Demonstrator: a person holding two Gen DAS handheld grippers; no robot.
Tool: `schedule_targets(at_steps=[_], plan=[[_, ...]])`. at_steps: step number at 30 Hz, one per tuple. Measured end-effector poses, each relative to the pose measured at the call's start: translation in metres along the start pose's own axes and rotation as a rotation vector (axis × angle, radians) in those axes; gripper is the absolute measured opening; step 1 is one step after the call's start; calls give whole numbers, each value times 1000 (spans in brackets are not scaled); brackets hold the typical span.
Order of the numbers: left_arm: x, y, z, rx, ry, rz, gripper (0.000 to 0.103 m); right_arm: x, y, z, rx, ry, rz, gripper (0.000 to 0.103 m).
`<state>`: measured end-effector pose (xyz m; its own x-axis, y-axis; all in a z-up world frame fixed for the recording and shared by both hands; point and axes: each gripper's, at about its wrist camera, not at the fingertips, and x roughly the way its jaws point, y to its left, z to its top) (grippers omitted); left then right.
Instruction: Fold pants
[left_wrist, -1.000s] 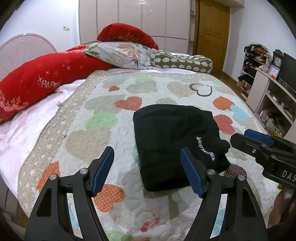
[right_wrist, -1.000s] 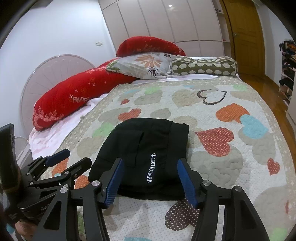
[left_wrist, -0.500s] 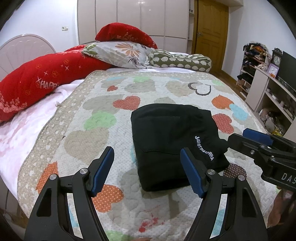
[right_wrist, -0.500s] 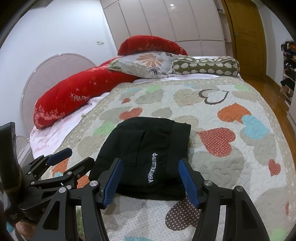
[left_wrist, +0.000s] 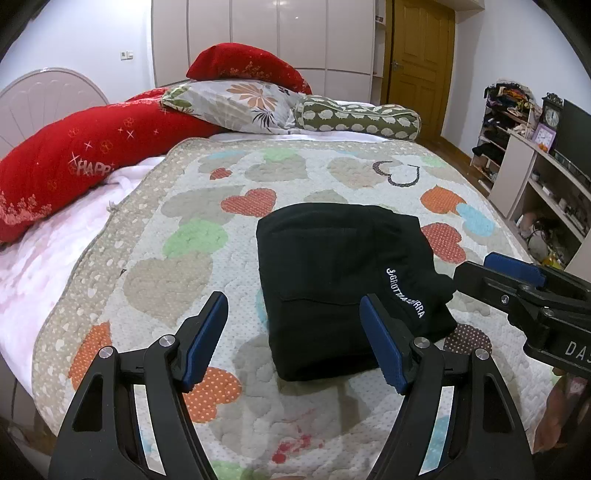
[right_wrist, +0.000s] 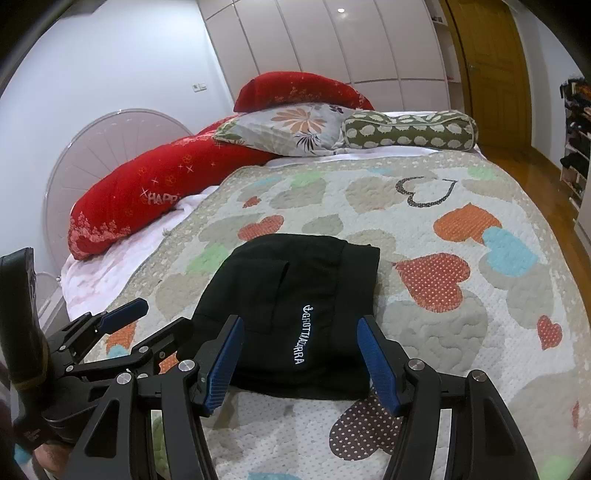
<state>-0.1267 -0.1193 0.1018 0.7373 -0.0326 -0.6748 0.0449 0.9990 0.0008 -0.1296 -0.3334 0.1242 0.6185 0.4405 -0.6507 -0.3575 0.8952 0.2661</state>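
Note:
Black pants (left_wrist: 332, 280) lie folded into a compact rectangle on the heart-patterned quilt (left_wrist: 184, 236), with white lettering on the top layer. They also show in the right wrist view (right_wrist: 295, 306). My left gripper (left_wrist: 293, 325) is open and empty, held above the quilt just short of the pants' near left edge. My right gripper (right_wrist: 299, 354) is open and empty, held over the pants' near edge. Each gripper shows at the side of the other's view, the right one (left_wrist: 524, 291) and the left one (right_wrist: 122, 325).
Red bolster cushions (left_wrist: 74, 158), a floral pillow (left_wrist: 240, 103) and a green patterned bolster (left_wrist: 362, 118) lie at the head of the bed. Shelves (left_wrist: 546, 192) with a clock and clutter stand to the right. A wooden door (left_wrist: 417, 59) is behind.
Both grippers have drawn back slightly from the folded pants and stay open. The pants have not moved.

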Motion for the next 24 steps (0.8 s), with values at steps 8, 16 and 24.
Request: schedule_targets(at_steps=[8,16,24], plan=[[1,-1,0,-2,0,1,75,3,0,-1,-2,14,1,62],[1,5,0,-11,0,-6,75,4,-1,-2,-2,16,-4,62],[3,58,6,-69,-25,31,75,-4,-37,-3,16,16,-98,62]])
